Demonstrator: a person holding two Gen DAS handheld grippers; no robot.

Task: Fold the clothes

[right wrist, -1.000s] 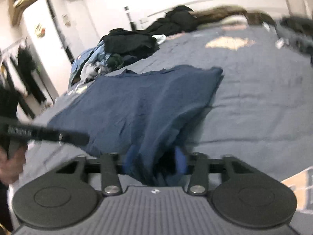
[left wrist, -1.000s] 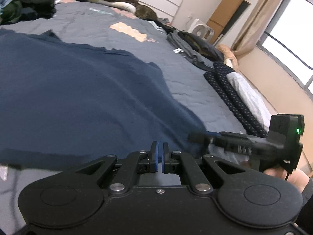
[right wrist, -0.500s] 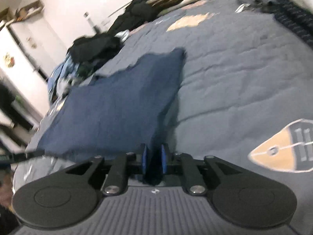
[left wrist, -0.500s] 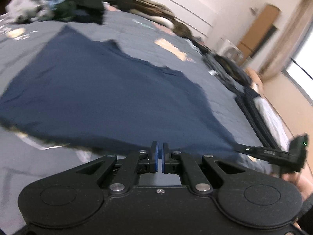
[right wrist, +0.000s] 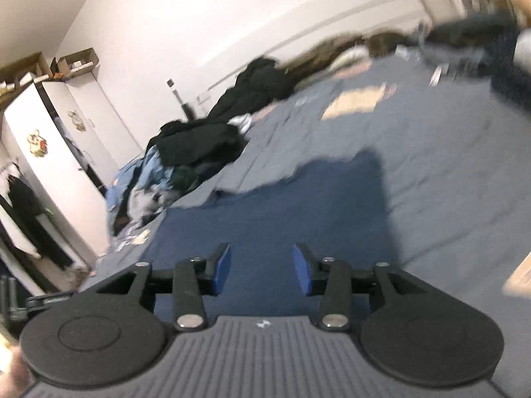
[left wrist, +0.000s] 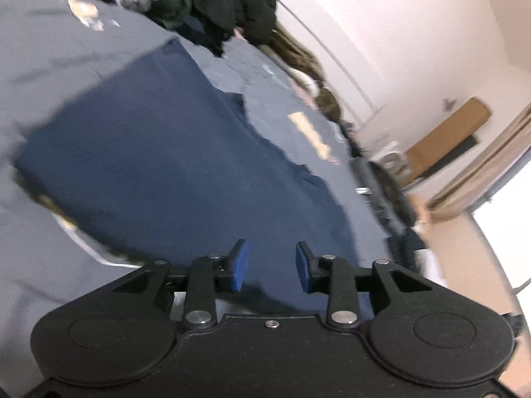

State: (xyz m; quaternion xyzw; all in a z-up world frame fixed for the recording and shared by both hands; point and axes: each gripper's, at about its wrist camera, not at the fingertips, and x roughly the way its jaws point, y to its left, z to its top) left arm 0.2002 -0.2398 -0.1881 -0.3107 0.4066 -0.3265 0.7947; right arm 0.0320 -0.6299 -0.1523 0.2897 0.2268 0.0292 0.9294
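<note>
The fingers of the left gripper point(left wrist: 268, 267) are parted with nothing between the blue pads point(left wrist: 239, 265), and those of the right gripper point(right wrist: 262, 268) are likewise spread and empty. Just ahead of both pairs of fingers the navy garment point(left wrist: 172, 179) is spread flat on the grey bed point(right wrist: 448, 165), its near hem lying directly beyond the pads. The cloth is judged light, soft and limp: it will sag and crease when lifted, so it is best taken at a hem corner or along an edge, both layers being pinched. Farther out from the fingers a heap of dark clothes point(right wrist: 205, 146) is seen. Half a second ago both pairs of fingers were closed, the right ones on the fabric; now the garment has been let go and lies flatter
</note>
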